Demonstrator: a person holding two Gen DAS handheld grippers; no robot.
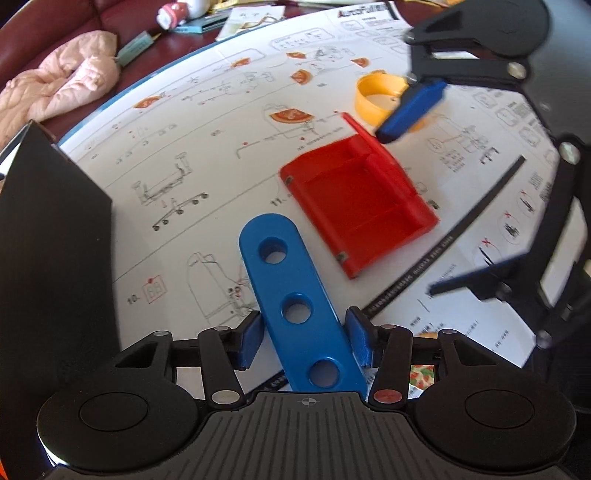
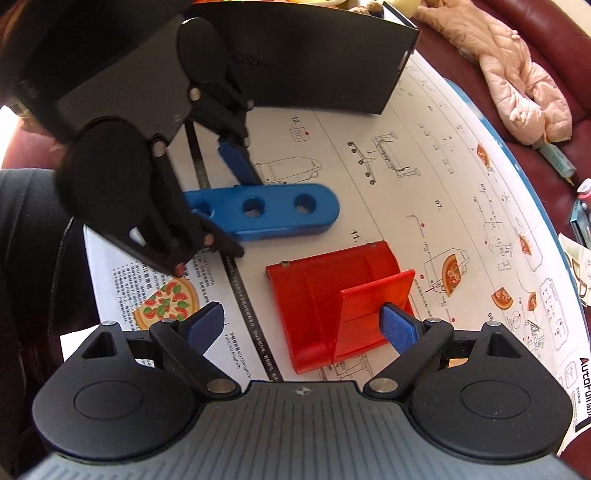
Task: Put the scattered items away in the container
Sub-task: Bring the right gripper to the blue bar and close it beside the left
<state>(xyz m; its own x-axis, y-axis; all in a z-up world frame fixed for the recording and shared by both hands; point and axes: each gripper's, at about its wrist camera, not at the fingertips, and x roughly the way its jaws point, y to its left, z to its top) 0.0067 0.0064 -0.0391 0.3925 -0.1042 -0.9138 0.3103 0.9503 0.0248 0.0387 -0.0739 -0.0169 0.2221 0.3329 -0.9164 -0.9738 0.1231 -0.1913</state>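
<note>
A blue bar (image 1: 295,295) with three holes lies on a printed instruction sheet (image 1: 207,155). My left gripper (image 1: 306,336) is shut on its near end, with a pad against each long edge. In the right wrist view the same left gripper (image 2: 243,214) straddles the blue bar (image 2: 280,212) from above. A red plastic tray piece (image 2: 317,299) with an upright flap lies between the wide-open fingers of my right gripper (image 2: 301,326). Its right pad (image 2: 399,328) stands close to the flap and the left pad is well clear. The black box (image 1: 55,240) stands at the left.
A yellow round cup (image 1: 376,98) sits beyond the red piece (image 1: 354,199), partly behind the right gripper (image 1: 412,210). A pink padded jacket (image 1: 62,85) lies on the dark red sofa past the sheet's edge. Booklets and a small toy (image 1: 173,13) lie farther back.
</note>
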